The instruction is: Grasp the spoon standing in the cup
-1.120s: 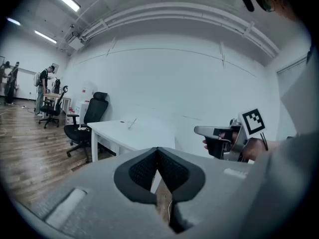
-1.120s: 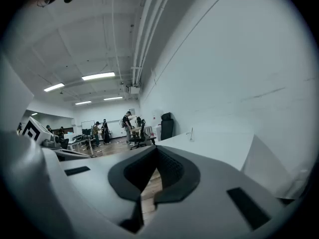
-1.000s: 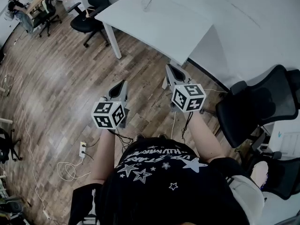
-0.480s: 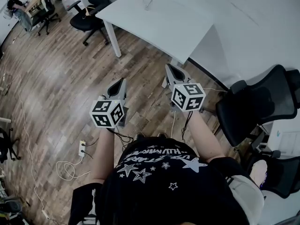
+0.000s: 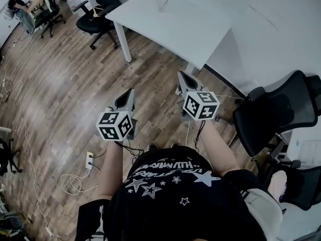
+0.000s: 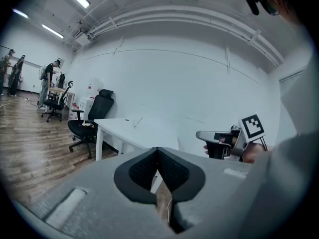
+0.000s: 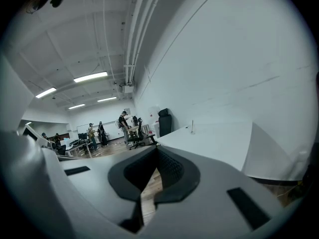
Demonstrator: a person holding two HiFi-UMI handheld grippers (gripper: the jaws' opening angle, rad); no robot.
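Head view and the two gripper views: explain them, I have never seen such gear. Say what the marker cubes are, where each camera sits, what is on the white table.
No robot: a person holds a two-jaw tool in each hand, the left gripper and right gripper; the cubes are parts of them. One camera looks down from the head; one rides on each gripper. Both pairs of jaws are shut and empty. On the white table ahead a thin spoon stands in a cup, far from both grippers.
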